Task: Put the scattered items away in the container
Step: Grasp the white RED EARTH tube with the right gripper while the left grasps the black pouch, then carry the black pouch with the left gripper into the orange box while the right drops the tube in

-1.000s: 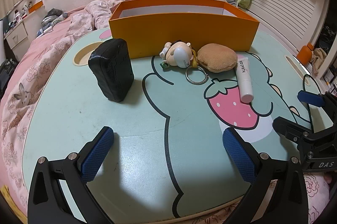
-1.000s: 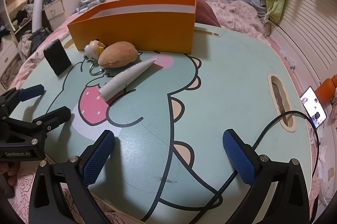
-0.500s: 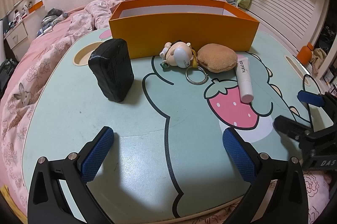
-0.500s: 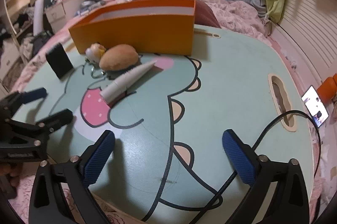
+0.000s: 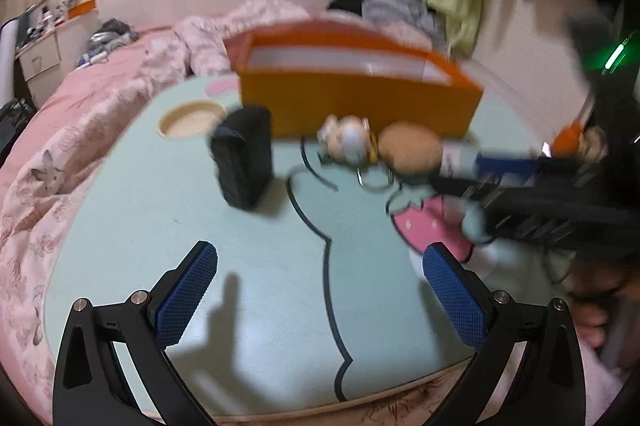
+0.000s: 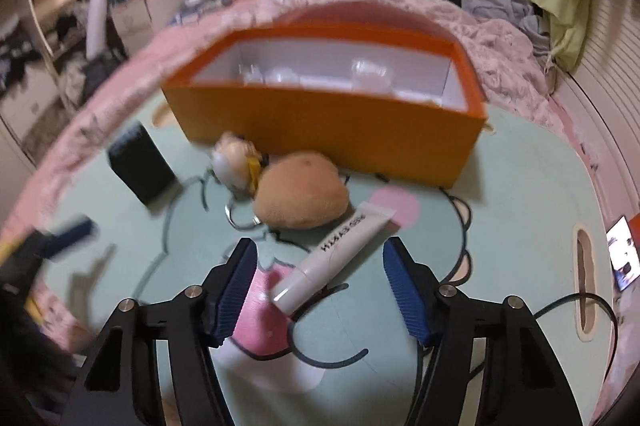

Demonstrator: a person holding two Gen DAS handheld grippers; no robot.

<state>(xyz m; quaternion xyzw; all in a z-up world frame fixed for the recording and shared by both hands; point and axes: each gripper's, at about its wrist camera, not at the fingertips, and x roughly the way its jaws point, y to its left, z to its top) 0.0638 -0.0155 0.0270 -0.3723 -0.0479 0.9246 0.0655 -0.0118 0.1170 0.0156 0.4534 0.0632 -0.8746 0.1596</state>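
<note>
An orange box (image 6: 328, 129) with a white inside stands at the back of the table; it also shows in the left wrist view (image 5: 360, 101). In front of it lie a black case (image 6: 140, 161), a doll keychain (image 6: 236, 165), a tan plush (image 6: 300, 189) and a white tube (image 6: 336, 258). My right gripper (image 6: 320, 286) is open, its jaws on either side of the tube's cap end, just above it. My left gripper (image 5: 320, 290) is open and empty over the table's near part. The right gripper (image 5: 496, 173) reaches across the left wrist view over the tube.
The table (image 6: 520, 193) has a green cartoon top with a cup hole (image 5: 192, 117) at back left and a slot (image 6: 586, 278) at right. A black cable (image 6: 576, 302) lies at right. Pink bedding (image 5: 60, 145) surrounds the table. Small white items lie in the box.
My right gripper has moved forward and left to the white tube, which now lies between its jaws. My left gripper has lifted and tilted slightly; both views are motion-blurred.
</note>
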